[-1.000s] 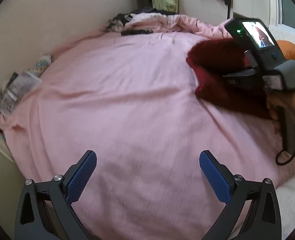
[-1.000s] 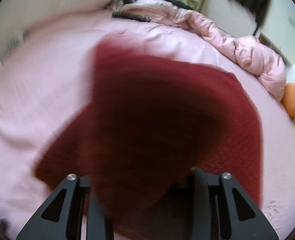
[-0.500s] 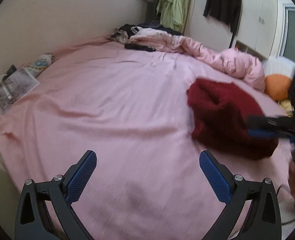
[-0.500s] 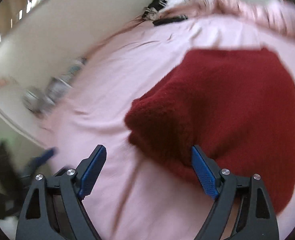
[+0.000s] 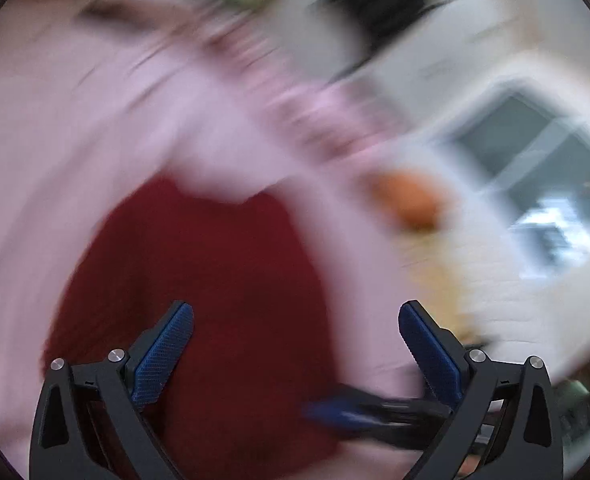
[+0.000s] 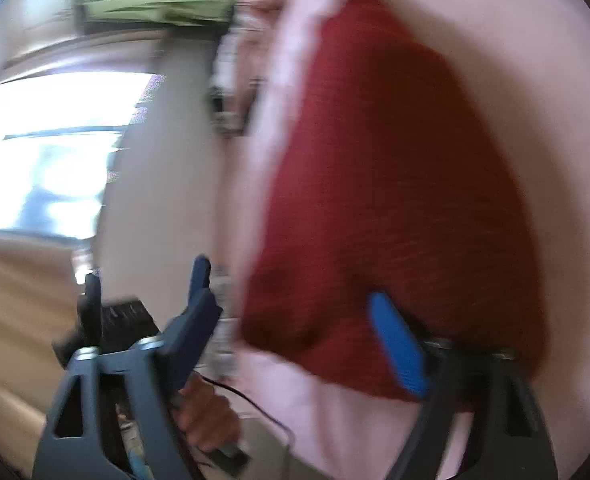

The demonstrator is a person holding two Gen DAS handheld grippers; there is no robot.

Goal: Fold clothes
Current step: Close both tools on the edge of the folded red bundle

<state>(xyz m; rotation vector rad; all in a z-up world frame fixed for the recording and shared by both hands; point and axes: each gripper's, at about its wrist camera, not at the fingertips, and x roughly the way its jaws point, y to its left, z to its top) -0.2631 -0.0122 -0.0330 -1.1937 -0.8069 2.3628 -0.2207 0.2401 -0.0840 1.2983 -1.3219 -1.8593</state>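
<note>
Both views are heavily motion-blurred. Nearest in the left wrist view, the left gripper (image 5: 295, 344) has its blue-padded black fingers spread wide apart, grasping nothing. Between and beyond them lies the dark red knitted garment (image 5: 199, 296), bunched in a rounded heap on the pale pink bed sheet (image 5: 55, 152). At the garment's near right edge a blurred blue-tipped finger of the right gripper (image 5: 335, 414) reaches in. Farther right is an orange cushion (image 5: 409, 198), and far beyond it a smeared window.

In the right wrist view, the right gripper (image 6: 295, 320) is likewise released, with its right pad against the garment's near edge, though contact is unclear. A bare hand (image 6: 207, 420) shows at the near left.
</note>
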